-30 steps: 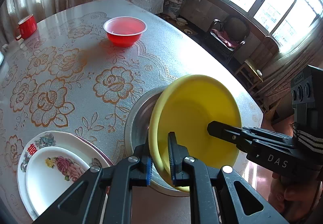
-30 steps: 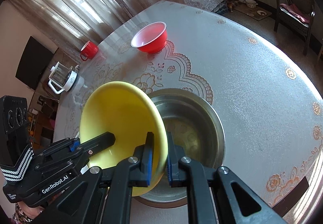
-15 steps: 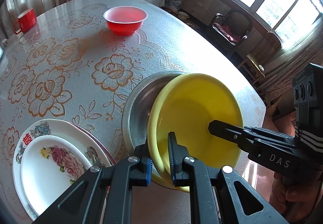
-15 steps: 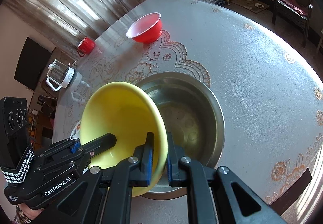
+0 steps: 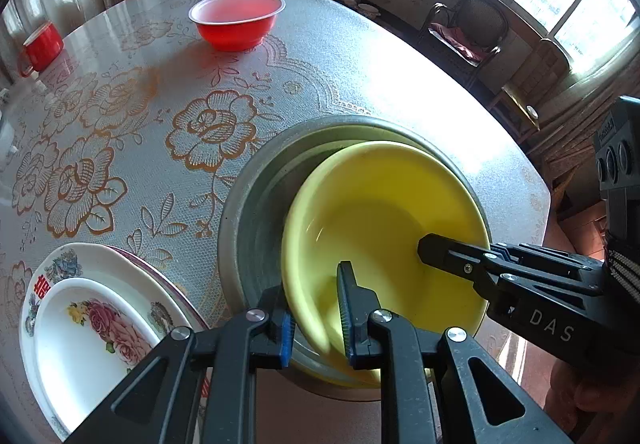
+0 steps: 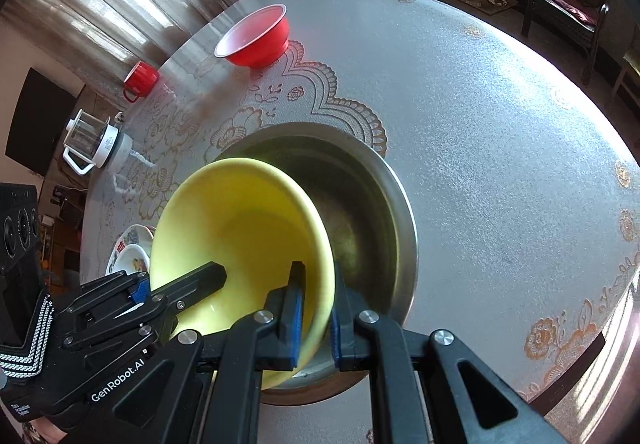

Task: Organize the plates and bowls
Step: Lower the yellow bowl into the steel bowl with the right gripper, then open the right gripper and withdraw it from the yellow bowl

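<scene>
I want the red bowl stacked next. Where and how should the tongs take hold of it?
Grip the red bowl by its thin white rim, one finger inside and one outside, coming down from above on the near side. It stands upright and open with sloping walls and clear tablecloth around it, so the rim is the only narrow edge to pinch.

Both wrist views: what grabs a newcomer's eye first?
The yellow bowl at centre, sitting low in the steel basin near the table's near edge. The left gripper straddles its rim with jaws opening; the right gripper is shut on the opposite rim. Next, the red bowl at the far side, and the flowered plates stacked left of the basin.
</scene>
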